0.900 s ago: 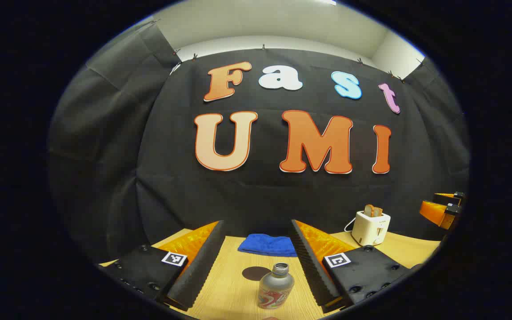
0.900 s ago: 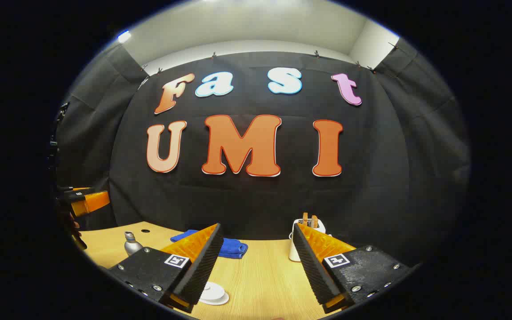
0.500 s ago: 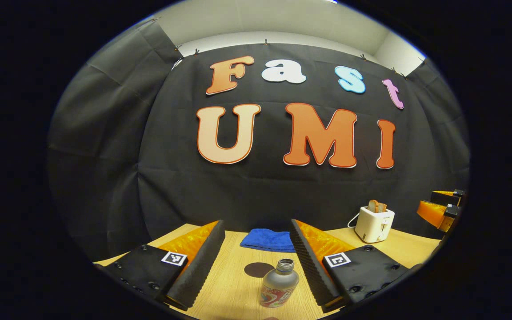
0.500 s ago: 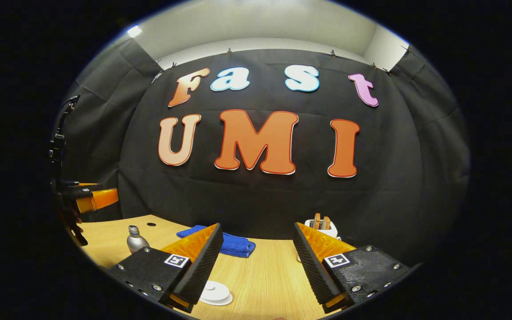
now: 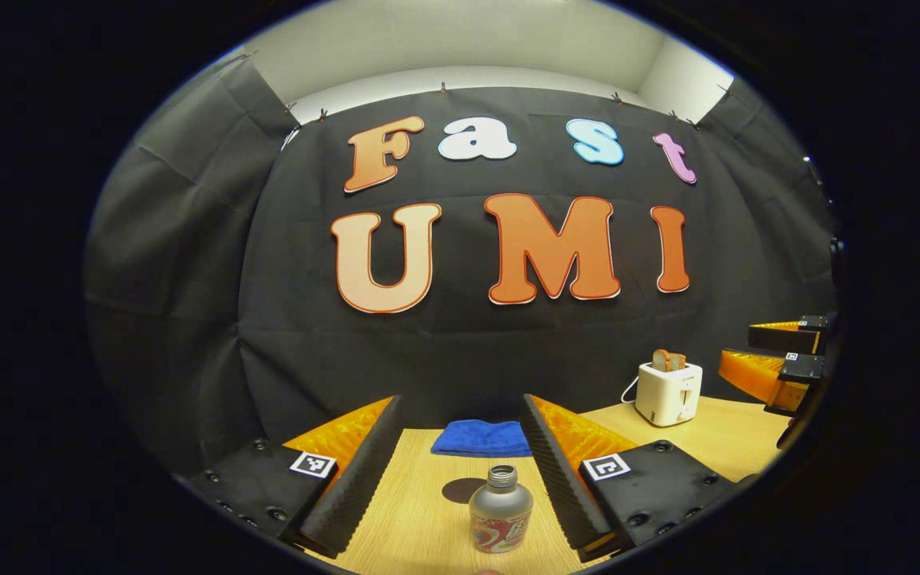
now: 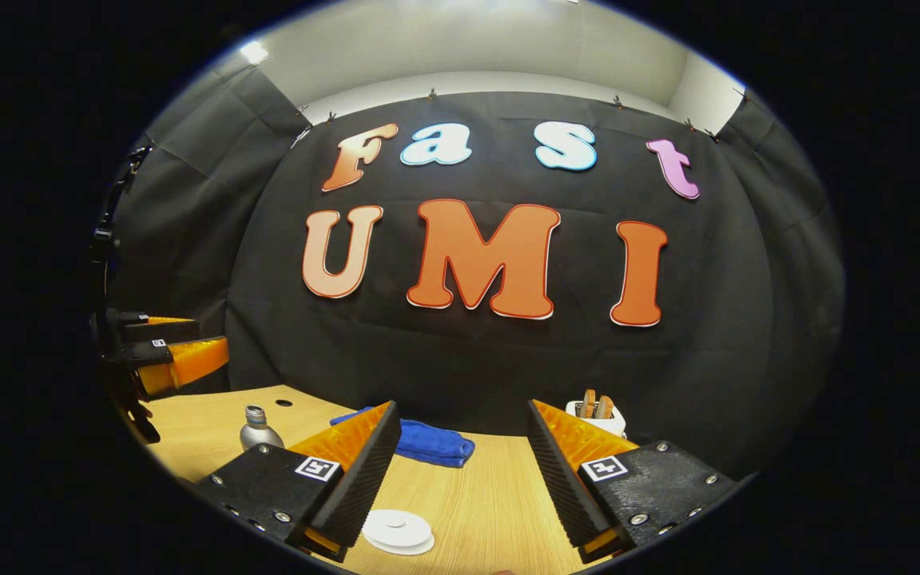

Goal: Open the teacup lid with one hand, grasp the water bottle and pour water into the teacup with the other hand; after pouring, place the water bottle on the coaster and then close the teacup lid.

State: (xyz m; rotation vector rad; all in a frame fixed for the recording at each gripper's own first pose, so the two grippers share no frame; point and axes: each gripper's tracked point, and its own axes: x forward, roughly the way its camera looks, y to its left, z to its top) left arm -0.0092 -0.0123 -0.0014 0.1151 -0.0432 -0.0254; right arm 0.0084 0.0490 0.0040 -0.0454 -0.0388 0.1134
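Setting: a booth hung with black cloth is seen, with a wooden bench (image 5: 428, 511) of pale, straight grain running up to the cloth.
Water bottle: a small metal water bottle (image 5: 500, 511) with rounded shoulders, a threaded open neck and a printed band is stood upright on the bench, between the left gripper's fingers but touched by neither; in the right gripper view it (image 6: 259, 431) is seen toward the bench's left edge.
Teacup lid: a flat white round lid (image 6: 398, 530) with a small central knob is seen at the bench's near edge, just beside the right gripper's left finger; the cup beneath is hidden.
Left gripper: the left gripper (image 5: 461, 471) is held wide apart, empty, its ribbed pads facing the bottle.
Right gripper: the right gripper (image 6: 464, 471) is held wide apart, empty, above the bench.
Coaster: it cannot be made out.
Background items: a folded blue towel (image 5: 482, 438) of soft pile is laid at the back edge; a white toaster (image 5: 668, 391) with toast is stood toward the back right.
Step judged: both grasps are judged not yet begun.
Risks: the smooth, narrow bottle could be tipped if one pad lands first; water could be spilled from the uncapped neck if it is tilted early; the low lid could be slid rather than lifted if the knob is missed.
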